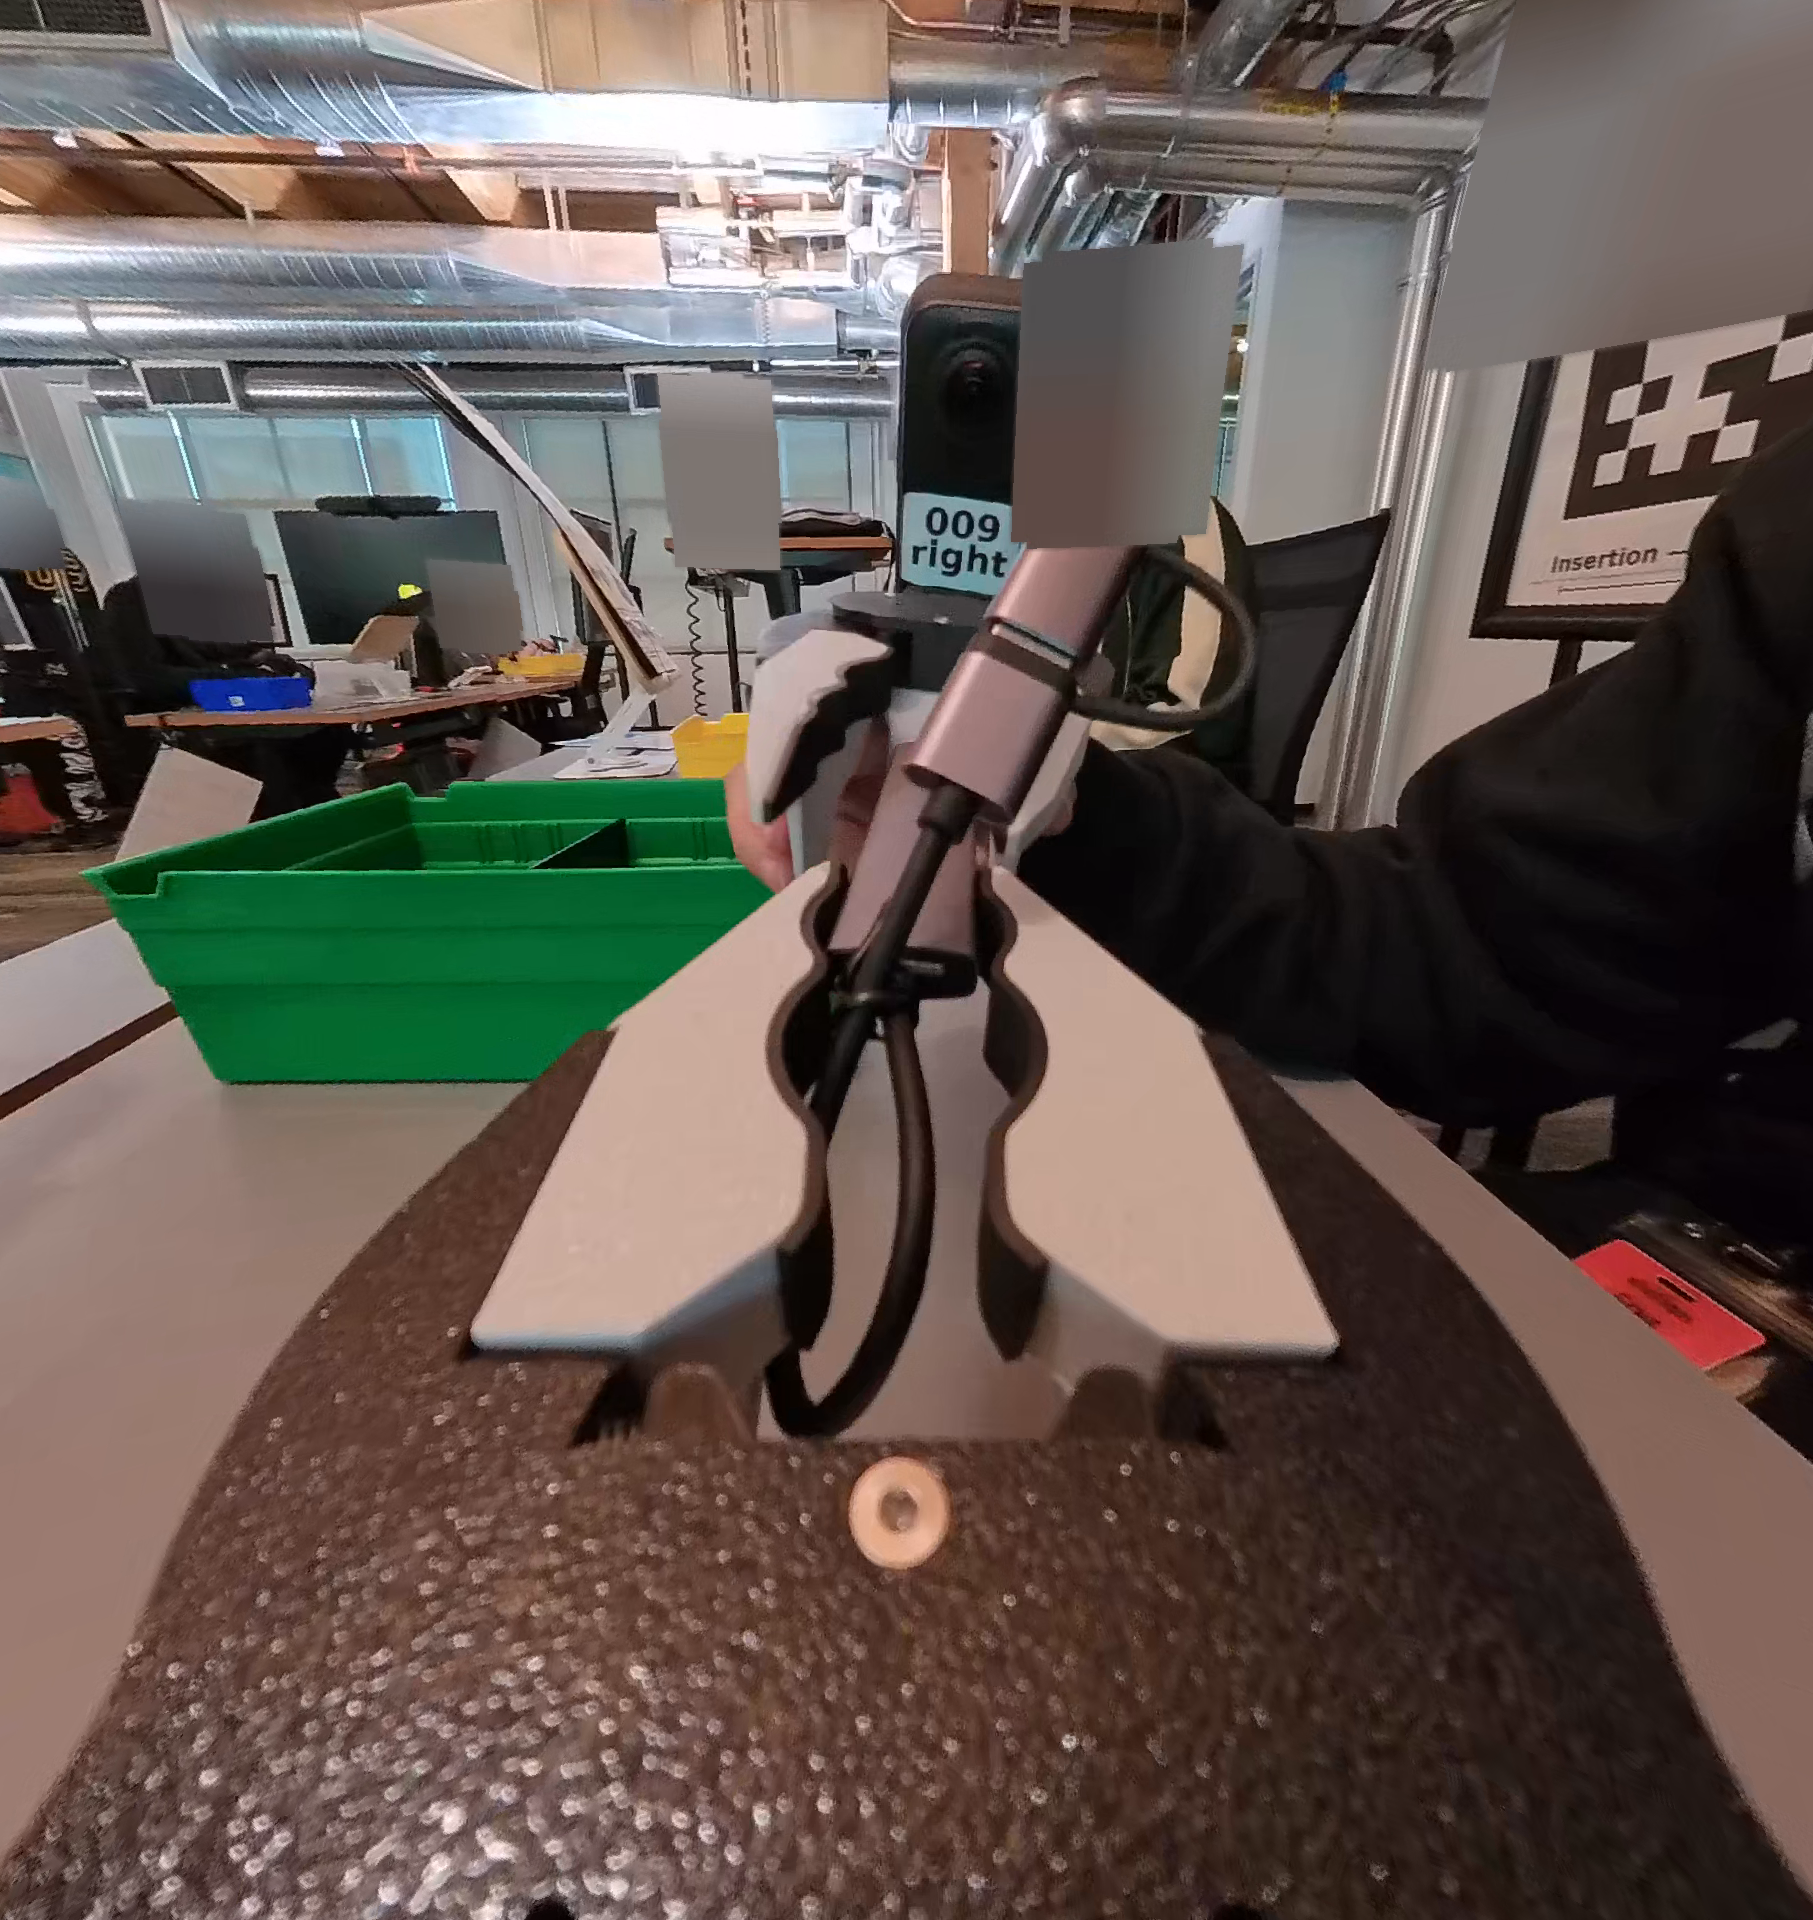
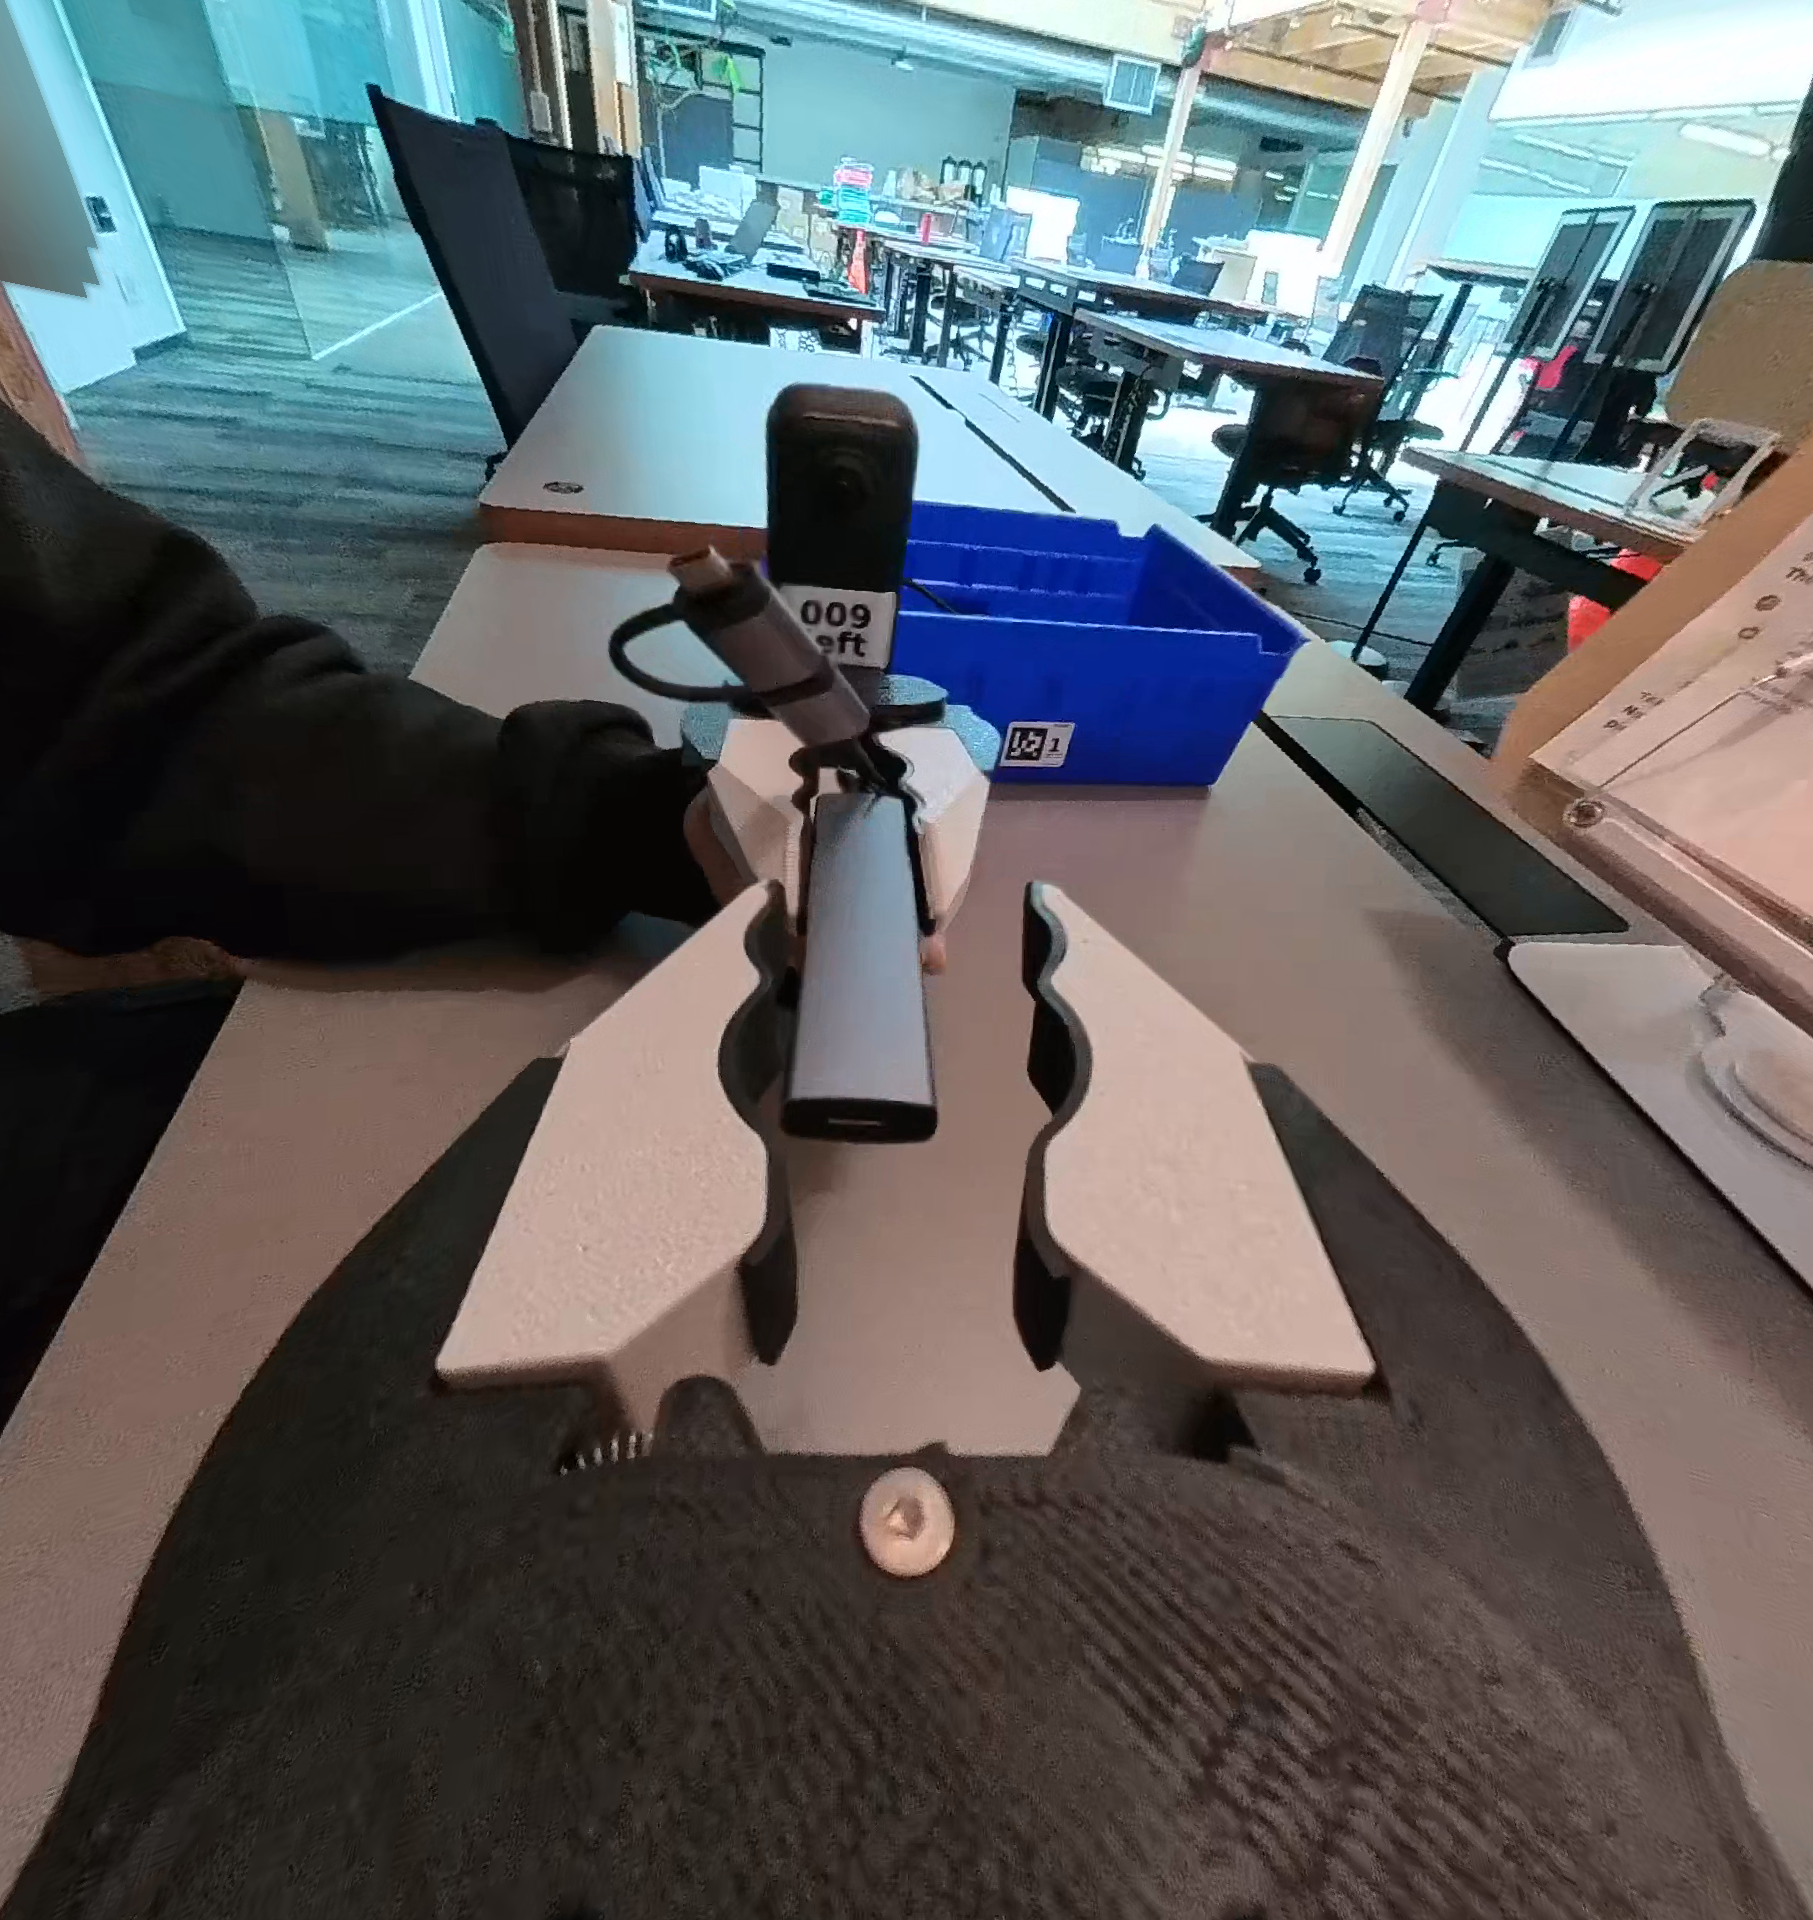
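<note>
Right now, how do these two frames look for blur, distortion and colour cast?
Left wrist view: fisheye bends the ceiling ducts; the grey adapter is fairly sharp, the green bin softer. Right wrist view: a cool teal cast in the background; the adapter's near end is slightly soft, and the blue bin is clear.

You are in an open-plan office that doubles as a workshop: rows of desks [image 2: 1141,301] with mesh chairs [image 2: 1286,457] and monitors [image 1: 388,571], exposed silver ducting [image 1: 362,270] on timber beams overhead (quite industrial), and plastic parts bins [image 1: 424,935] on tabletops.
</note>
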The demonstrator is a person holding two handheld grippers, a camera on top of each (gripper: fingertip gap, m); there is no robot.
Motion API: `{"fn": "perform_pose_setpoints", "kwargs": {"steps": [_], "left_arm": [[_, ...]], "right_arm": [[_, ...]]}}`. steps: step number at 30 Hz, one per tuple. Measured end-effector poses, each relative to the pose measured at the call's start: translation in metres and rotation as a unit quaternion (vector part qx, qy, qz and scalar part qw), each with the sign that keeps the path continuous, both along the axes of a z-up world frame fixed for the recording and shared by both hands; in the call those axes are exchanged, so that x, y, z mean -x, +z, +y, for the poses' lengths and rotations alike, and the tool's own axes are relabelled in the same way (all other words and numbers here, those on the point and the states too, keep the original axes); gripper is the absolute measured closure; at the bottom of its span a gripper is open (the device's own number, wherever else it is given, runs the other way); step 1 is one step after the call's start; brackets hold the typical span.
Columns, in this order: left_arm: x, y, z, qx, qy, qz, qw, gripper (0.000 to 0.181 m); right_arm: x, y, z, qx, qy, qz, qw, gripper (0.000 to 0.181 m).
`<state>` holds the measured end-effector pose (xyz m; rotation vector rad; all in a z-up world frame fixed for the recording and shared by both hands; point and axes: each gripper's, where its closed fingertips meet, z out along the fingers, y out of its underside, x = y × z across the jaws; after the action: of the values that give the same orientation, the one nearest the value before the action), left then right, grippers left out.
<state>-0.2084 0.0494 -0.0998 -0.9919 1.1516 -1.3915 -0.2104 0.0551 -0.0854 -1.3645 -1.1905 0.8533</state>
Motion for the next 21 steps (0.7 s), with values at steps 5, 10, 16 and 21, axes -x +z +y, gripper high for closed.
{"fn": "perform_pose_setpoints", "kwargs": {"steps": [5, 10, 16, 21], "left_arm": [[0.003, 0.001, 0.004, 0.0, 0.01, -0.005, 1.0, 0.159], [0.001, -0.003, 0.006, -0.003, 0.018, 0.007, 1.0, 0.159], [0.002, 0.005, 0.021, 0.025, 0.069, -0.026, 0.997, 0.139], [-0.002, 0.004, 0.033, 0.015, 0.135, -0.011, 0.991, 0.106]], "right_arm": [[0.006, -0.007, -0.004, 0.01, 0.021, -0.001, 1.0, 0.153], [0.008, -0.014, -0.001, 0.01, 0.018, -0.014, 1.0, 0.152], [0.007, -0.005, 0.004, 0.001, 0.011, -0.013, 1.0, 0.157], [-0.004, 0.001, 0.008, -0.045, -0.026, -0.043, 0.998, 0.158]]}}
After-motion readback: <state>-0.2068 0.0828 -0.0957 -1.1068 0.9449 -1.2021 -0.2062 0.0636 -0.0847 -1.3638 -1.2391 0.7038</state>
